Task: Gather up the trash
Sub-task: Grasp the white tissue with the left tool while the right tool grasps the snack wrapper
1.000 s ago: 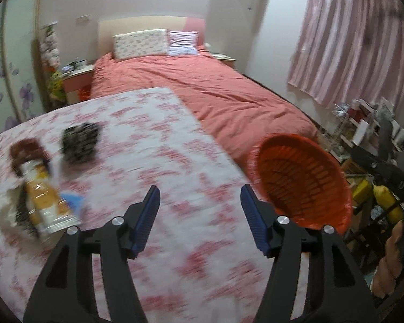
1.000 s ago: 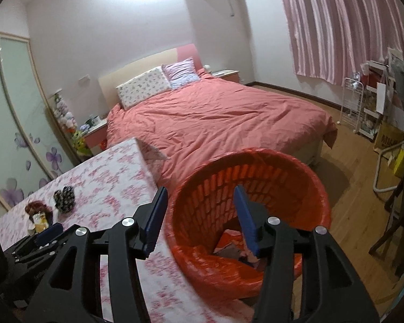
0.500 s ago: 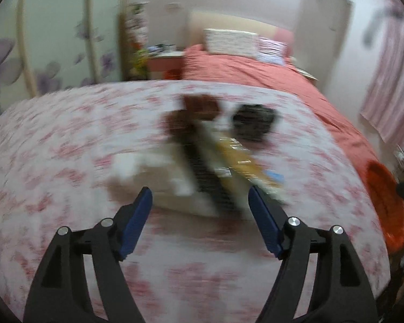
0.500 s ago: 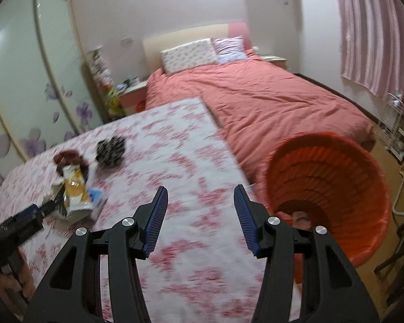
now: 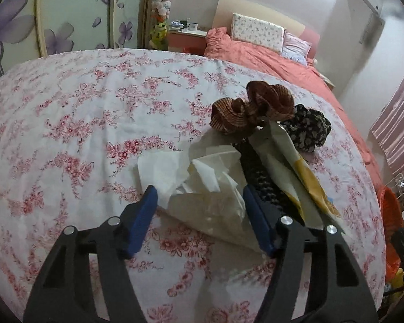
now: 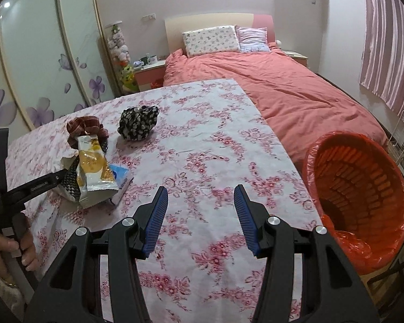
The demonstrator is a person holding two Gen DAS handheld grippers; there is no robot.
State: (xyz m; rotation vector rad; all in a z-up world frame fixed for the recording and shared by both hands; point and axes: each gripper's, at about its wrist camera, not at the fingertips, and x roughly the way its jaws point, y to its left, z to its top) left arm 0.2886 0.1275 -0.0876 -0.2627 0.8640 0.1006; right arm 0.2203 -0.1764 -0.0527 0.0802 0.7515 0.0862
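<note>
Left tongs (image 5: 199, 210), spread, straddle crumpled tissue (image 5: 202, 177) on worktop (image 5: 67, 123); right tongs (image 6: 199, 215) spread, empty; risk: closing also snags the adjoining snack wrapper (image 5: 296, 172).

Both claws are showing black angular arms, ribbed blue pads and silver screws: left claw (image 5: 199, 210), right claw (image 6: 200, 210). Bare-skinned hand (image 6: 16, 245) is showing beside white lettering.
</note>
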